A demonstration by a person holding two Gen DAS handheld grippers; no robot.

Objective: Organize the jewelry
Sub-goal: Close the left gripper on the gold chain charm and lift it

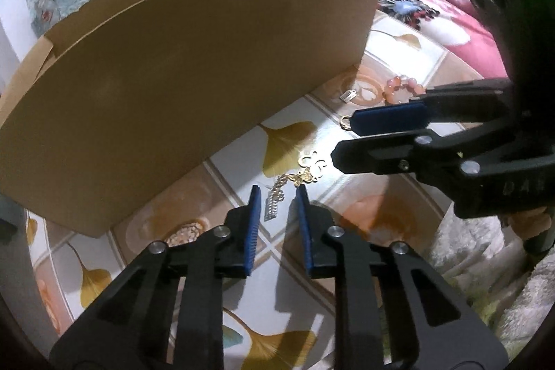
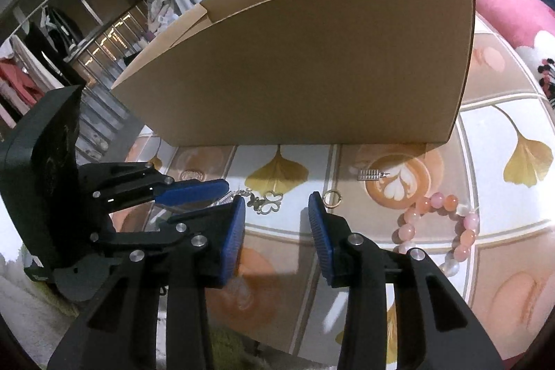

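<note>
A gold butterfly chain (image 1: 307, 174) with a silver pendant (image 1: 274, 207) lies on the patterned tablecloth (image 1: 242, 141) in front of a tall cardboard box (image 1: 173, 75). My left gripper (image 1: 277, 191) is open and narrow, its blue pads either side of the silver pendant without touching it. From the right, my right gripper (image 1: 345, 141) hovers open over the chain's looped end (image 2: 270, 201), which sits between its tips (image 2: 277, 200). A gold ring (image 2: 331, 198), a small silver charm (image 2: 371, 175) and a pink bead bracelet (image 2: 437, 224) lie further right. In the right wrist view, the left gripper (image 2: 222, 198) enters from the left.
The cardboard box (image 2: 312, 75) stands open-topped right behind the jewelry and blocks the far side. Pink bedding (image 1: 451, 33) lies beyond the table's right edge. A fuzzy pale cloth (image 1: 485, 266) is at the near right. A clothes rack (image 2: 52, 40) stands far left.
</note>
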